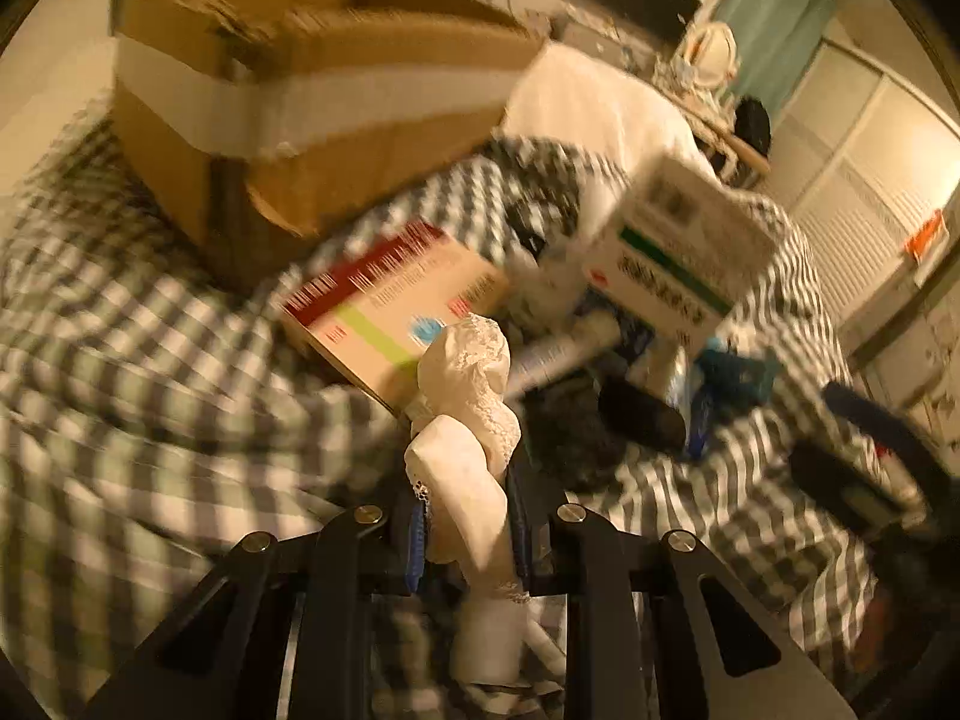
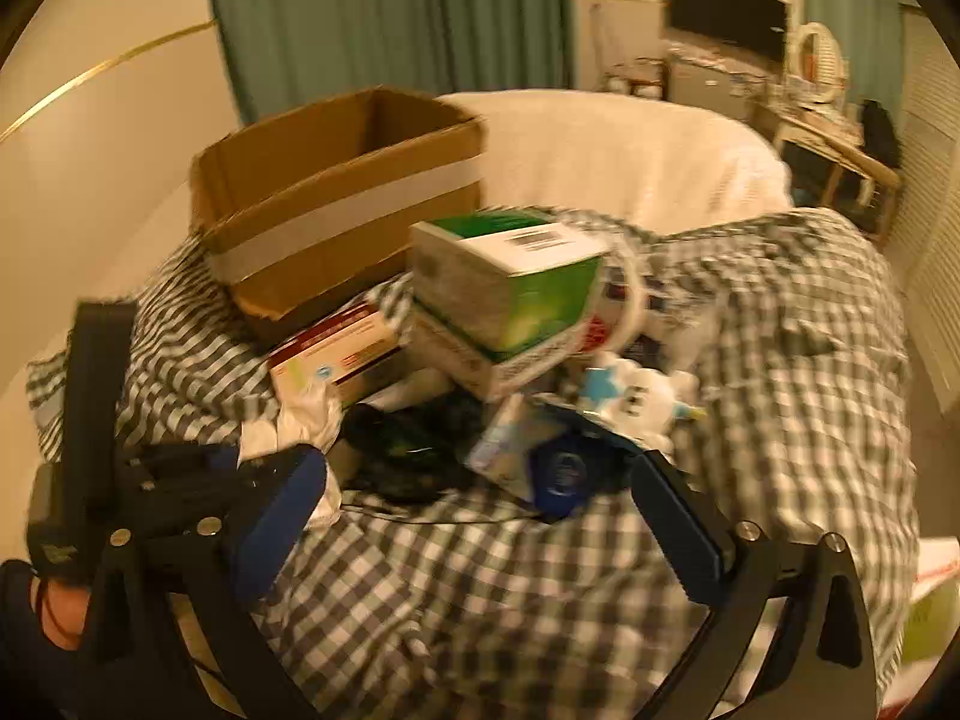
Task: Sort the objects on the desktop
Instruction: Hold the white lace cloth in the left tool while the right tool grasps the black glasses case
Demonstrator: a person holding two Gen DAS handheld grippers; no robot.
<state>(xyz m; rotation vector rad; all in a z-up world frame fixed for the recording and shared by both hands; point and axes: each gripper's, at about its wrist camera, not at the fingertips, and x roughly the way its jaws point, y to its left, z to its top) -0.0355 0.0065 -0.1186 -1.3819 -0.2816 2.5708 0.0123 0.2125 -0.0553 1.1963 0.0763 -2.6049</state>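
Clearly the left gripper [image 1: 468,516] clenches a soft, light lace cloth [image 1: 474,414] mid-bundle; right gripper [image 2: 480,516] gapes, cardboard box [image 1: 288,96] at eleven o'clock.

A green-and-white checked cloth [image 2: 780,360] lies rumpled in warm indoor light. Behind the cloth sits a white cushioned armchair [image 2: 630,144], and behind the chair hang teal pleated curtains [image 2: 390,18]. To the chair's right, a black flat screen [image 2: 726,12] is mounted on the cream wall above a cluttered light wooden side table [image 2: 840,150]. White louvred doors [image 1: 864,204] stand further right of the chair.
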